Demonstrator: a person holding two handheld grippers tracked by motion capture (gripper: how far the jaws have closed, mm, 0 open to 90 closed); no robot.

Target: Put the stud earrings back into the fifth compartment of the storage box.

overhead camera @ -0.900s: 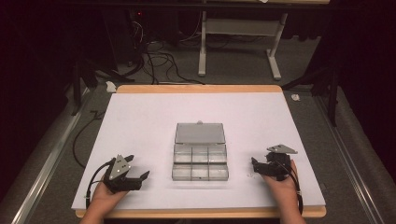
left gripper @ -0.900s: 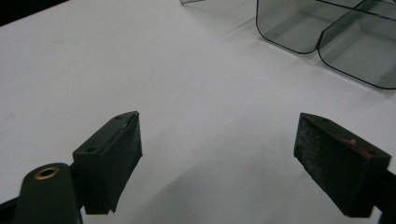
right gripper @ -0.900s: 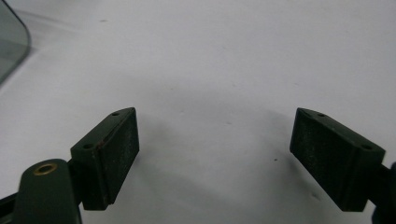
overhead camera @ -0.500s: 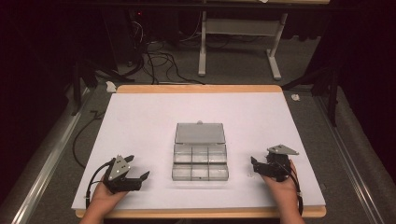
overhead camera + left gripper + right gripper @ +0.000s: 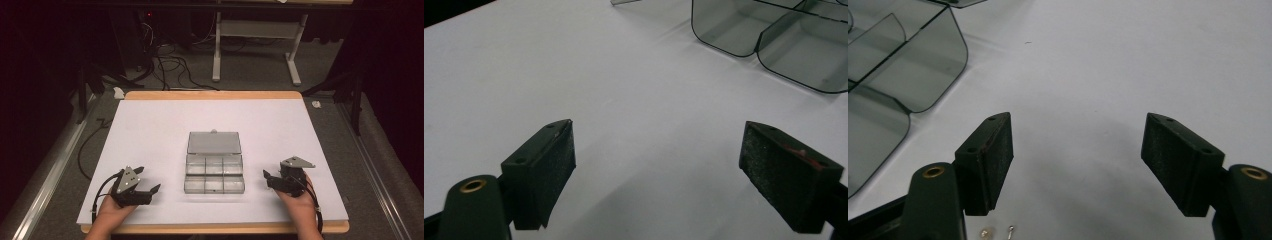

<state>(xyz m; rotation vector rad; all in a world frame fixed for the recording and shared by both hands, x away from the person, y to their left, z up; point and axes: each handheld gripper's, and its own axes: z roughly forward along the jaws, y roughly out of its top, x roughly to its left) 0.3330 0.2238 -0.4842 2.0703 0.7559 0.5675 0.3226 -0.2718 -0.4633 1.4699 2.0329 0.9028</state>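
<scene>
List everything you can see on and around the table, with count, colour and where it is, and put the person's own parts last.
Table: one, white top with a wooden edge, centre of the high view.
Compartment box: one, clear grey plastic, lid open and lying flat on the far side, mid-table between the two grippers; its compartments look empty.
Small metal bits: two, pale, on the table just by the right gripper's jaws; too small to identify.
Desk frame: one, white, on the floor beyond the table.
Cables: several, black, on the floor beyond the table.
Left gripper: one, black, near left, jaws open.
Right gripper: one, black, near right, jaws open.
Hands: two, near edge.

Dark room — grey floor (image 5: 250, 75), cables (image 5: 165, 65)
</scene>
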